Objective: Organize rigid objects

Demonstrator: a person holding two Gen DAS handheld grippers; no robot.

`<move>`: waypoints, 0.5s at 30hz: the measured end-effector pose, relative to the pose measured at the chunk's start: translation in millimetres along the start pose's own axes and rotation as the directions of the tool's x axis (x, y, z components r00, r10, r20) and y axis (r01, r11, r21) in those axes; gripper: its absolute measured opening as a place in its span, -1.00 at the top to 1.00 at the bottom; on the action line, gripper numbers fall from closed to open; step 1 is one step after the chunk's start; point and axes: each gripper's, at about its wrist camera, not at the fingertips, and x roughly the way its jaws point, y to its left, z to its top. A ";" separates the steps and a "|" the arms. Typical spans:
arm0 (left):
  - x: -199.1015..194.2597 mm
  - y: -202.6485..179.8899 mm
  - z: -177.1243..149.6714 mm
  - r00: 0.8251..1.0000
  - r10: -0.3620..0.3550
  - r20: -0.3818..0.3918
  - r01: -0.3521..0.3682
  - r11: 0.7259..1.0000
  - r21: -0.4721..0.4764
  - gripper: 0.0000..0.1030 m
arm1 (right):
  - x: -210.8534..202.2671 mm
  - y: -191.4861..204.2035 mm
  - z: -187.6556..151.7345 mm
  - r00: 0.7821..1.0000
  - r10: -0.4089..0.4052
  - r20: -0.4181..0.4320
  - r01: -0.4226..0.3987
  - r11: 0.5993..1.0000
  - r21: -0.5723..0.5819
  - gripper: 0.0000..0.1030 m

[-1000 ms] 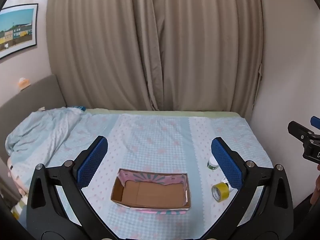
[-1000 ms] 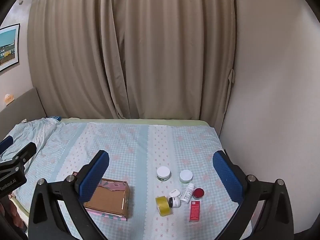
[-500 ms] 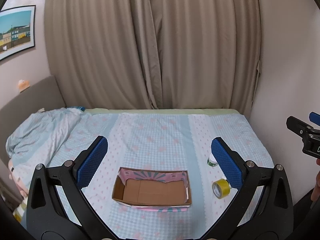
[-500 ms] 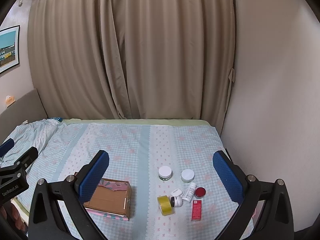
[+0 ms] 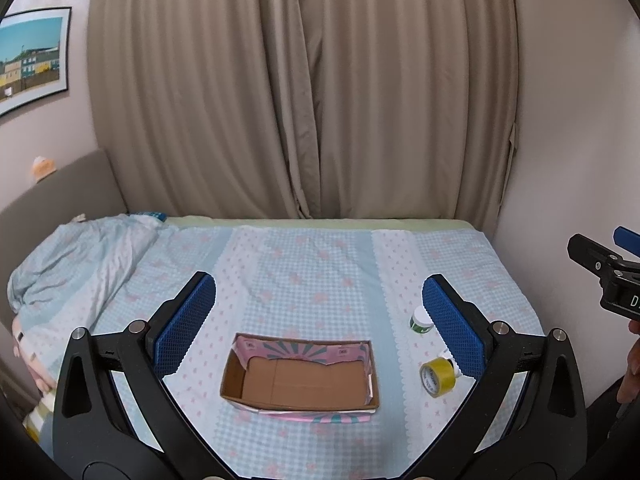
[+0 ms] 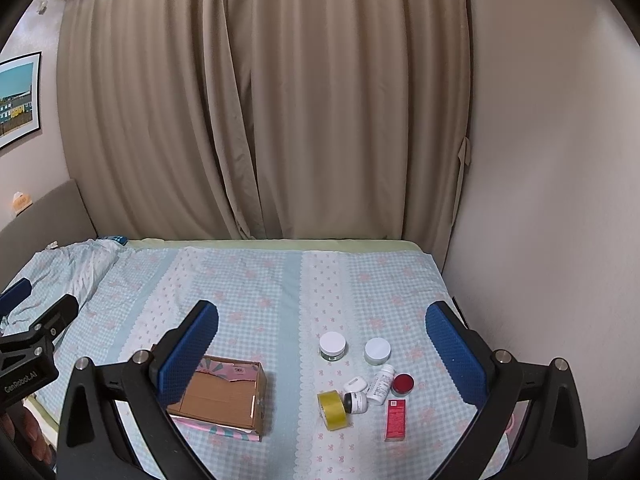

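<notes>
Right wrist view: the right hand-held gripper (image 6: 322, 344) is wide open and holds nothing above the bed (image 6: 256, 280). The red box (image 6: 396, 419) lies flat beside the tape roll (image 6: 332, 409), its long axis pointing probably toward the curtain. The left hand-held gripper (image 5: 319, 316) is open, also empty, over the cardboard box (image 5: 300, 380).

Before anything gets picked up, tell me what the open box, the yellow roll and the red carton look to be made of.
Open box: cardboard, matte brown inside with fold lines, printed pink paper outside.
Yellow roll: likely plastic adhesive tape, glossy yellow, wound round a hollow core.
Red carton: probably thin printed paperboard, sharp flat edges and a white label; too small to be sure.
</notes>
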 end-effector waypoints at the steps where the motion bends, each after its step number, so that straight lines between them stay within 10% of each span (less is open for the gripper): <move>1: 0.0 0.4 0.8 1.000 0.000 0.000 0.000 1.000 0.000 -0.99 | 0.2 0.2 0.2 1.000 0.000 -0.001 0.000 1.000 0.000 -1.00; 15: 0.6 0.7 -0.8 1.000 0.003 -0.001 -0.003 1.000 -0.007 -0.99 | -0.3 1.4 -2.2 1.000 -0.008 0.009 0.008 1.000 -0.012 -1.00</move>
